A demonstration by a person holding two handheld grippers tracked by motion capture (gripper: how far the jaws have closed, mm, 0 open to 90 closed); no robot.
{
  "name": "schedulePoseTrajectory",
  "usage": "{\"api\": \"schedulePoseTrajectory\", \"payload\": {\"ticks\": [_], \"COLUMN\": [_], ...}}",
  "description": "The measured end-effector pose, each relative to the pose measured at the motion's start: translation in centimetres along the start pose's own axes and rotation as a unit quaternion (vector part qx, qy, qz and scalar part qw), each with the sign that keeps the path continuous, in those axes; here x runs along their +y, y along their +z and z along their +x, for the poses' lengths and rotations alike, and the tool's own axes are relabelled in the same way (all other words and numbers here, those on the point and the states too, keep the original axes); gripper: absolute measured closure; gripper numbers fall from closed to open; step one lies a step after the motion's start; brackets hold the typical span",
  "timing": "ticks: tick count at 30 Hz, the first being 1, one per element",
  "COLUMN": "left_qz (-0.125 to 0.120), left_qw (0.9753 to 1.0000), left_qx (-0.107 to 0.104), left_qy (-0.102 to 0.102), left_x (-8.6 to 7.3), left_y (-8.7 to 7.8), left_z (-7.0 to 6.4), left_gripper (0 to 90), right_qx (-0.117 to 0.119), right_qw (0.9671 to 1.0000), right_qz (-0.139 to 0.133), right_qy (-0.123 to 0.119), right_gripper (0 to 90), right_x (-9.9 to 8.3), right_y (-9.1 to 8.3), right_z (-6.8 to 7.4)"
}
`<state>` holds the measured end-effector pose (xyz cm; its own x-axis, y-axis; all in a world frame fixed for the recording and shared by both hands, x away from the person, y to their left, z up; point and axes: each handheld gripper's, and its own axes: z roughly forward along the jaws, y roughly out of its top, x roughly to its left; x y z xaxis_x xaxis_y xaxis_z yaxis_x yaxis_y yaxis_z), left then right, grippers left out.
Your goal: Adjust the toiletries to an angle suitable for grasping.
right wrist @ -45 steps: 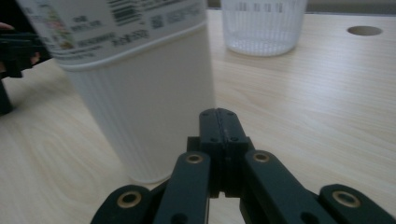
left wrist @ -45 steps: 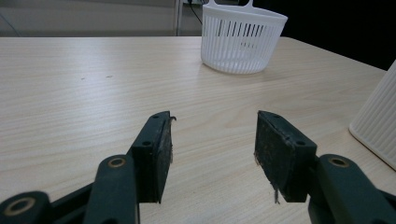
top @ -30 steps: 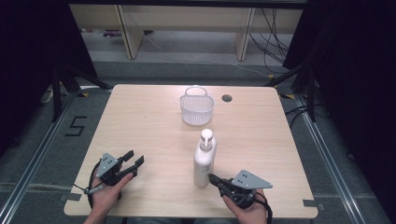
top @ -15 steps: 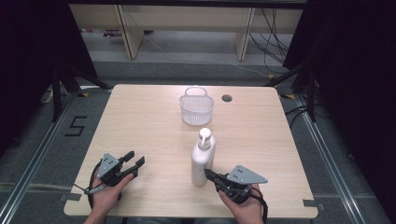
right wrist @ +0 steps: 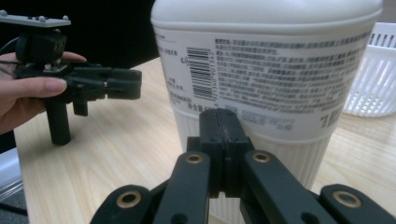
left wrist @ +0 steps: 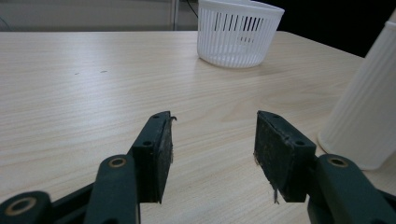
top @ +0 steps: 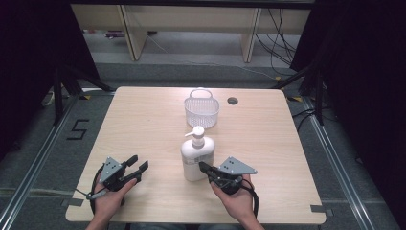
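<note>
A "5" (top: pixel 78 129) is marked in black on the grey floor left of the surface, seen from the high view. In the right gripper view the bottle (right wrist: pixel 271 70) carries a white back label (right wrist: pixel 275 81) with a barcode (right wrist: pixel 201 72), digits running down its side too small to read, and dense blocks of fine print that cannot be made out. From the high view the bottle's label is only a grey blur
</note>
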<state>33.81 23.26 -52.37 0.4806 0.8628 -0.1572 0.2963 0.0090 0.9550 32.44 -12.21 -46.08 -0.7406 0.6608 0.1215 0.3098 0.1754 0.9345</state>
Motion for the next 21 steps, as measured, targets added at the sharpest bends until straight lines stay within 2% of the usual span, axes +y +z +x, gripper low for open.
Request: {"api": "schedulePoseTrajectory", "payload": {"ticks": [1, 2, 4, 7, 11, 12, 14, 21], "left_qz": [0.000, 0.000, 0.000, 0.006, 0.005, 0.005, 0.000, 0.000], "left_qw": [1.0000, 1.0000, 1.0000, 1.0000, 1.0000, 1.0000, 1.0000, 1.0000], "left_qx": [0.000, 0.000, 0.000, 0.004, 0.004, 0.004, 0.000, 0.001], "left_qy": [0.000, 0.000, 0.000, 0.000, 0.000, 0.000, 0.001, 0.002], "left_x": [0.0, 0.0, 0.0, 0.0, 0.0, 0.0, 0.0, 0.0], "left_y": [0.0, 0.0, 0.0, -0.1, -0.1, -0.1, 0.0, -0.1], "left_z": [0.0, 0.0, 0.0, 0.0, 0.0, 0.0, 0.0, -0.1], "left_gripper": [46.0, 46.0, 46.0, 46.0, 46.0, 46.0, 46.0, 45.9], "right_qx": [0.000, -0.005, -0.001, -0.008, -0.012, -0.018, -0.008, -0.005], "right_qw": [1.0000, 1.0000, 1.0000, 0.9999, 0.9999, 0.9998, 0.9999, 0.9999], "right_qz": [-0.004, -0.001, -0.001, -0.009, -0.003, -0.004, -0.006, -0.005], "right_qy": [0.009, 0.001, 0.007, 0.006, 0.010, 0.004, 0.013, 0.008], "right_gripper": [90.0, 90.0, 90.0, 90.0, 90.0, 90.0, 90.0, 86.6], "right_x": [0.0, 0.1, 0.2, 0.3, 0.4, 0.4, 0.4, 0.5], "right_y": [0.3, 0.5, 0.7, 1.5, 1.7, 1.6, 1.8, 1.7], "right_z": [0.2, 0.1, 0.3, 0.2, 0.2, 0.1, 0.1, 0.0]}}
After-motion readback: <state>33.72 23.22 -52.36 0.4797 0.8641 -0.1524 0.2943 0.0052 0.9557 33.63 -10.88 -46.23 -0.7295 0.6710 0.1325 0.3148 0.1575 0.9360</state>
